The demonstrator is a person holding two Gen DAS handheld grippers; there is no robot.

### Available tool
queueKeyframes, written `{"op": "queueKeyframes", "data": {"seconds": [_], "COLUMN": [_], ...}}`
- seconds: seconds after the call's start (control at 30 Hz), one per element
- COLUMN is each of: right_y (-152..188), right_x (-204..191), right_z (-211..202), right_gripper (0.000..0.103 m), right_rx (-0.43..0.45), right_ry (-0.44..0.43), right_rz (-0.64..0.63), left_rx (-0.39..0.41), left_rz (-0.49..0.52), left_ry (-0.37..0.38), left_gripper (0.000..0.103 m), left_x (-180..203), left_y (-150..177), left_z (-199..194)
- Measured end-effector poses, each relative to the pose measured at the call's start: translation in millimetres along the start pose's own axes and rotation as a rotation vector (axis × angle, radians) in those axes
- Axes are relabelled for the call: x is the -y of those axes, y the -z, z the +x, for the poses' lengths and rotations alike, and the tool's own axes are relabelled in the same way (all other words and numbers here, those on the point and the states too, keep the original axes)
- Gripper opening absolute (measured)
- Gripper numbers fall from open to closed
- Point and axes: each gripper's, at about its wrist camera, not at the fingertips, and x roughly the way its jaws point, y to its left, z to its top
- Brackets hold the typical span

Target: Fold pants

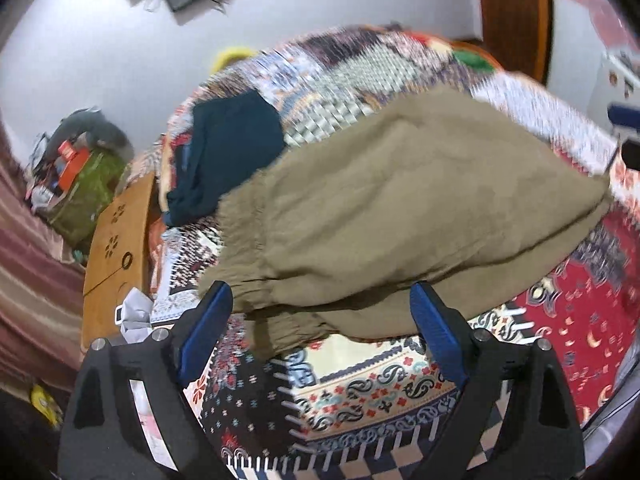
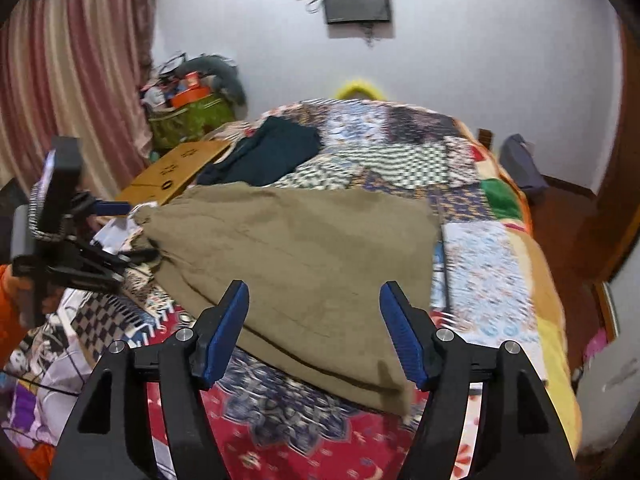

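On the bed [image 2: 492,264], spread over its patchwork quilt, lie the khaki pants [image 2: 296,264], folded into a broad flat slab. In the left wrist view the pants [image 1: 400,208] fill the middle, and their gathered waistband edge hangs just above and between the tips of the left gripper [image 1: 322,312]. Its blue-padded fingers [image 1: 206,328] stand wide apart with nothing between them; whether the tips touch the cloth cannot be told. In the right wrist view the right gripper [image 2: 314,312] is likewise spread wide over the near edge of the pants, its fingers [image 2: 402,332] holding nothing, and the cloth's near corner lies between them, lower down.

Beyond the pants, at the far left of the bed, lies a dark teal garment [image 2: 268,152], just apart from the khaki cloth. Left of the bed stands a wooden board [image 2: 176,172], and past it a green bag [image 2: 188,120] heaped with clutter, against a striped curtain [image 2: 68,72]. A dark screen [image 2: 356,0] hangs on the far wall.

The right wrist view also shows the left gripper [image 2: 132,236] from the side, at the left edge of the pants, near the waistband, held by a hand [image 2: 20,292] in an orange sleeve, its fingers aimed rightward at the cloth.
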Motion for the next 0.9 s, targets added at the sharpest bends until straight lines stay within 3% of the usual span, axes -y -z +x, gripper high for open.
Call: {"op": "queueKeyframes", "data": {"seconds": [0.13, 0.27, 0.33, 0.4, 0.47, 0.53, 0.6, 0.67, 0.73, 0.9], "right_y": [2.7, 4.3, 1.8, -2.6, -6.9, -9.8, -12.3, -13.2, -14.6, -19.6], "right_x": [-14.1, -30.0, -36.5, -40.4, -44.9, -48.3, -48.9, -47.6, -48.0, -52.2], "right_z": [24.2, 43.1, 49.8, 54.4, 59.9, 67.0, 72.3, 72.4, 64.8, 36.6], "right_gripper": [0.064, 0.064, 0.064, 0.064, 0.059, 0.044, 0.03, 0.023, 0.011, 0.007], "right_rx": [-0.048, -0.072, -0.066, -0.055, -0.044, -0.06, -0.071, -0.078, -0.065, -0.023], "right_ry": [-0.032, -0.065, -0.082, -0.104, -0.105, -0.094, -0.079, -0.088, -0.082, -0.041], "right_rz": [-0.057, -0.109, -0.116, -0.11, -0.117, -0.138, -0.155, -0.159, -0.184, -0.277], "left_rx": [-0.009, 0.035, 0.049, 0.06, 0.07, 0.082, 0.082, 0.078, 0.092, 0.133], "left_rz": [0.049, 0.048, 0.021, -0.015, -0.032, -0.045, -0.056, -0.066, -0.063, -0.053], "left_ry": [0.004, 0.034, 0.077, 0.135, 0.153, 0.164, 0.204, 0.237, 0.237, 0.26], "left_gripper": [0.091, 0.091, 0.088, 0.078, 0.07, 0.06, 0.038, 0.028, 0.024, 0.017], "left_x": [5.1, 1.6, -0.2, -0.8, 0.2, 1.4, 3.0, 5.7, 8.7, 13.3], "left_y": [-11.4, -26.9, -32.3, -38.4, -42.5, -45.6, -47.0, -47.2, -46.4, -48.2], "left_z": [7.0, -1.1, -4.2, -7.6, -9.9, -12.5, -13.6, -14.4, -17.2, -37.7]}}
